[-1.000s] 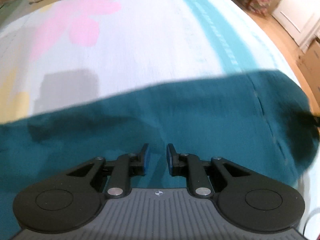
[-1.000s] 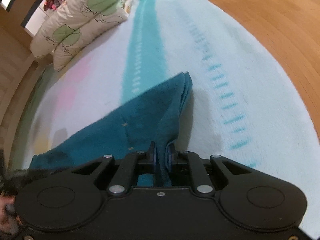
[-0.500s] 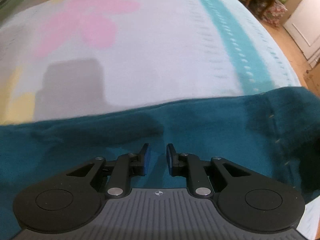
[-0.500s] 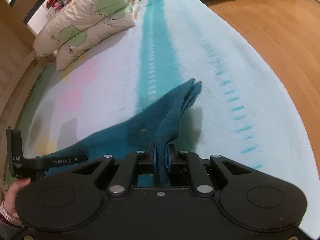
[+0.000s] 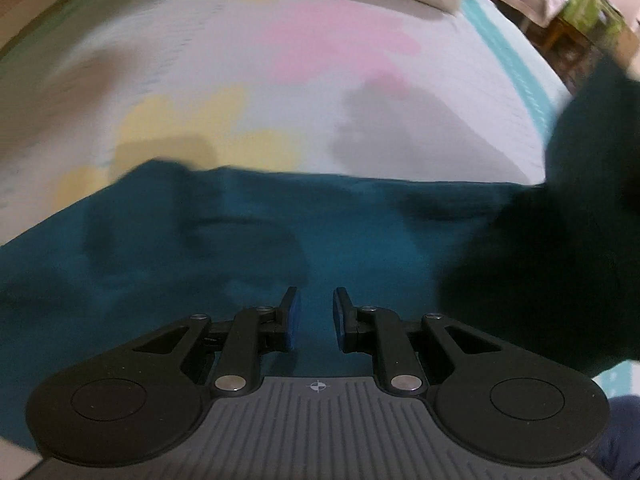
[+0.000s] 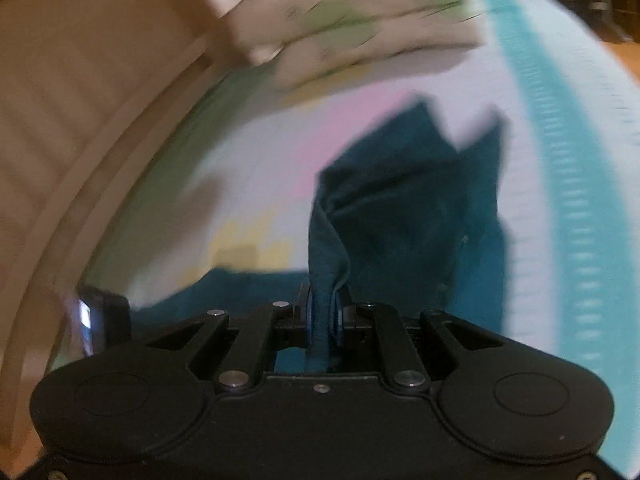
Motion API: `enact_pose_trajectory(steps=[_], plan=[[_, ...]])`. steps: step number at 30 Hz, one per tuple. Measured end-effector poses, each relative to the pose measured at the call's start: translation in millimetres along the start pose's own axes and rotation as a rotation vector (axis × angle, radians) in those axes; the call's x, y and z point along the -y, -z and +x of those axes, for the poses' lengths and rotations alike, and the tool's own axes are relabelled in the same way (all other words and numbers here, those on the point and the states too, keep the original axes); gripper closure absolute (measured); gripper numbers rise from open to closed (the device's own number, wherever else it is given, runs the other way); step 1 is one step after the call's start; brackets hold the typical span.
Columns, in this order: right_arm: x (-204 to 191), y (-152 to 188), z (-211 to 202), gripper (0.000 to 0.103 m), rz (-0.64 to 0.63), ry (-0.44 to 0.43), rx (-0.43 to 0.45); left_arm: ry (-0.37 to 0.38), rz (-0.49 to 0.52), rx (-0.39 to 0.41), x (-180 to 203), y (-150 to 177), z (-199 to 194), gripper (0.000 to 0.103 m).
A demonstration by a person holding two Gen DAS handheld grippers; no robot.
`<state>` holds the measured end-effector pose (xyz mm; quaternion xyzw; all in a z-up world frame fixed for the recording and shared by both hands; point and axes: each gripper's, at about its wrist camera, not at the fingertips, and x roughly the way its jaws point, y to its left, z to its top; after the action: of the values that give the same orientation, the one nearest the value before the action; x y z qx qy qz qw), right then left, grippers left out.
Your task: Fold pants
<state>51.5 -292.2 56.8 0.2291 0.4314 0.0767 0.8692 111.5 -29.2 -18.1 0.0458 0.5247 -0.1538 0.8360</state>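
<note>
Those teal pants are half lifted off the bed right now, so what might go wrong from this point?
The right gripper pinches only a narrow bunch of the teal pants, so the cloth might slip out mid-swing. The left gripper has a gap between its pads with cloth showing in it; its hold looks uncertain. The raised part hangs crumpled and could land creased on the bedspread.

Home bedroom, bed (image 5: 224,64) with patterned sheet, pillows (image 6: 360,28)

Bed (image 5: 224,80) — teal pants (image 5: 240,240), seemingly pillows (image 6: 360,24) — blurred.
</note>
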Motion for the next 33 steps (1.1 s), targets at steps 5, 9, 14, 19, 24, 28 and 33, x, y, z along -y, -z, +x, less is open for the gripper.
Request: enact_pose_trajectory(steps=[5,9,14,19,24,28,33], plan=[[-35,37,93,0.084,-0.030,-0.013,-0.120,-0.048,-0.067,-0.004,-42,19,-7,0.085],[-43,63,126,0.067,-0.053,-0.032,-0.178,-0.058,-0.105,-0.014,-60,27,-9,0.085],[-31,53,90,0.056,-0.021,-0.069,-0.098,-0.044,-0.114,0.018,-57,28,-17,0.085],[12,36,60,0.052,0.039,0.073,-0.034,0.005,-0.079,0.032,-37,27,-19,0.085],[57,20,60,0.064,0.126,0.151,-0.009,0.039,0.020,0.019,0,33,-6,0.085],[74,6,84,0.074,0.128,0.219,-0.001,0.019,0.078,-0.033,14,43,12,0.085],[98,-1,110,0.079,0.181,0.304,-0.018,-0.005,0.109,-0.038,14,57,26,0.085]])
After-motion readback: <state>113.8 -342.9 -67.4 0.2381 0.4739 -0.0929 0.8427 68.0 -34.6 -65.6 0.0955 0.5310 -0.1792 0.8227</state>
